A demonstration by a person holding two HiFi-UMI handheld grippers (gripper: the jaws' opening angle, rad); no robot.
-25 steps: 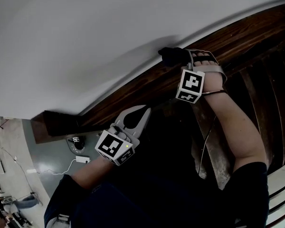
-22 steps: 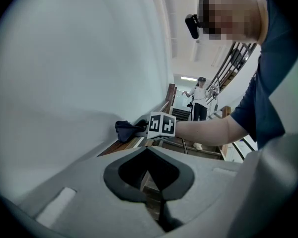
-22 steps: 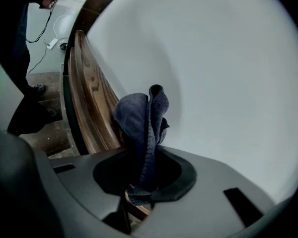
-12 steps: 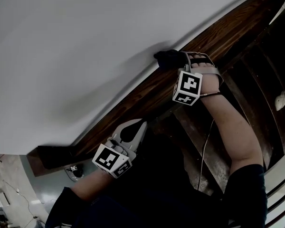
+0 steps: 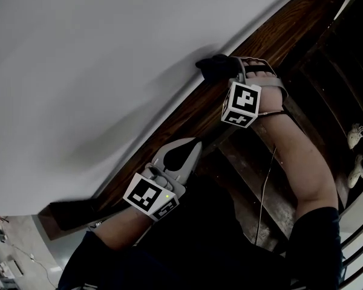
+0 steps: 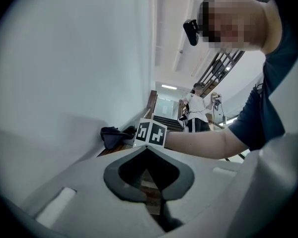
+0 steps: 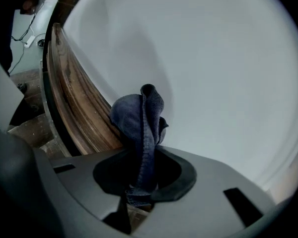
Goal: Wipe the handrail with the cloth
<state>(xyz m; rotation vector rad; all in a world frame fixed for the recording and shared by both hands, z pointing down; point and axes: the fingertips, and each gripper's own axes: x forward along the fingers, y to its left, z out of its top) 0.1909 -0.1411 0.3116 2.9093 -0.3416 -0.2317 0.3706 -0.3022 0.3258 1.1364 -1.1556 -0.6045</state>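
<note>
Right gripper (image 7: 139,195): we see its jaws pinching the dark cloth (image 7: 139,115) | cloth: bunched on the wooden handrail (image 5: 187,116), beside the white wall (image 5: 97,53) | left gripper (image 6: 148,150): jaws pressed together, holding nothing, near the rail farther down.

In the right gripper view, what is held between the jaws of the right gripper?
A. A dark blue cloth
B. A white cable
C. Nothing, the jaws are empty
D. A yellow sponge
A: the right gripper has its jaws closed on a dark blue cloth, which is bunched up beside the wooden handrail.
</note>
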